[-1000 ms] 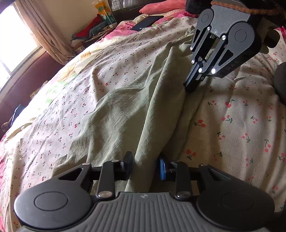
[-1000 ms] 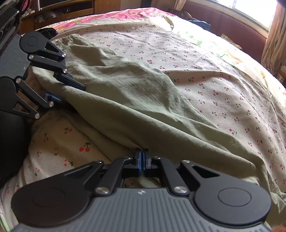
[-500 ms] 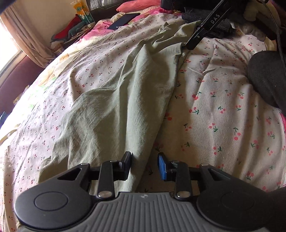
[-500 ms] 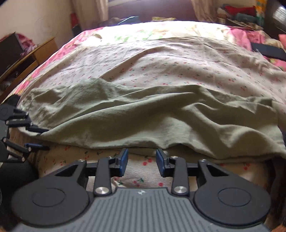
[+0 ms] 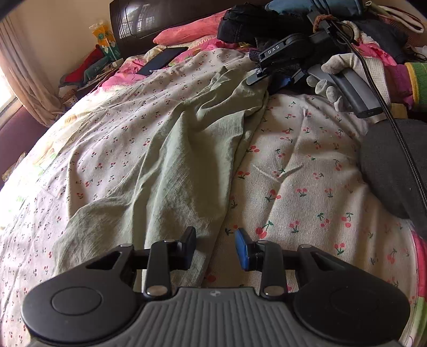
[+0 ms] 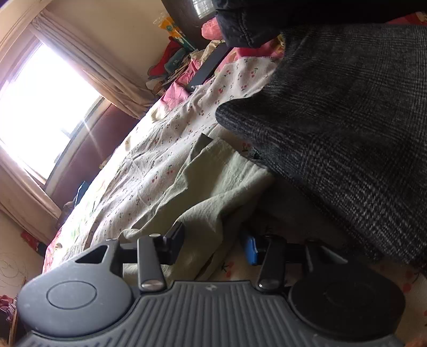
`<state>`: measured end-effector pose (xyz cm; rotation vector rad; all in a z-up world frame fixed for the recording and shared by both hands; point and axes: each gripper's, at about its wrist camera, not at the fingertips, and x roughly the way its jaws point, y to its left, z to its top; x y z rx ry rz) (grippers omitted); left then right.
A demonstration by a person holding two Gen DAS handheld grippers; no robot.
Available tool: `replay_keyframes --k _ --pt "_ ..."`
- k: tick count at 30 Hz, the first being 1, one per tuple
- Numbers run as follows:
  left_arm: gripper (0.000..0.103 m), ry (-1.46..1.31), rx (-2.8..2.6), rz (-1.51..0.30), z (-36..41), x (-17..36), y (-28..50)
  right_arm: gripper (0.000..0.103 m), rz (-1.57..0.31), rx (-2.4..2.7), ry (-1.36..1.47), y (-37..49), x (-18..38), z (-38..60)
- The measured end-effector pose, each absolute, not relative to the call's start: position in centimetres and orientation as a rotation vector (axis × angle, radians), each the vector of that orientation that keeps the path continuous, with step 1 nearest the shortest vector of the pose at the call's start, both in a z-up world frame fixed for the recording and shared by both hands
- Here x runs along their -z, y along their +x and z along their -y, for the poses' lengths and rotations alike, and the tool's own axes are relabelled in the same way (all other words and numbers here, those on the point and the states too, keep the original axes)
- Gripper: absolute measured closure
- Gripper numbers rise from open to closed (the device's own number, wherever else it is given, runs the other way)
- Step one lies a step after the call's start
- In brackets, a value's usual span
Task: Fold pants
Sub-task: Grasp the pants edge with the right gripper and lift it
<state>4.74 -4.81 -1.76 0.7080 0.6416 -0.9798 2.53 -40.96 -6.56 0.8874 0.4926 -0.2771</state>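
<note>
Pale green pants lie stretched out along the cherry-print bedsheet. My left gripper is open, its jaws straddling the near end's right edge without closing. My right gripper shows at the pants' far end, held by a gloved hand. In the right wrist view, tilted sideways, my right gripper is open with the green fabric lying between its jaws.
A dark grey checked garment lies right beside the right gripper. Dark clothes, a pink pillow and a black phone lie at the headboard. A dark grey cushion sits at the right. Window and curtains are to the left.
The right gripper has let go of the pants, opened, and moved to their far end, rolling onto its side. The left gripper stays open and has pulled back slightly.
</note>
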Motion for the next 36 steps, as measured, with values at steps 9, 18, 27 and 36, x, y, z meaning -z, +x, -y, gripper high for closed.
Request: replay_keyframes --k 9,18,27,36 --pt "0.057 0.698 0.974 -0.59 6.7 1.0 5.6 0.098 -0.412 0.212 1.057 4.8 7.6 42.5" --pt "0.049 0.72 0.979 -0.611 10.0 3.4 6.6 0.092 -0.564 0.193 0.727 3.9 2.5 42.2" --pt "0.046 0.756 0.984 -0.604 9.4 3.3 5.0 0.07 -0.467 0.173 1.012 1.9 6.8 43.2" --pt "0.041 0.707 0.968 -0.599 10.6 3.3 5.8 0.095 -0.259 0.139 0.888 1.1 0.8 43.0"
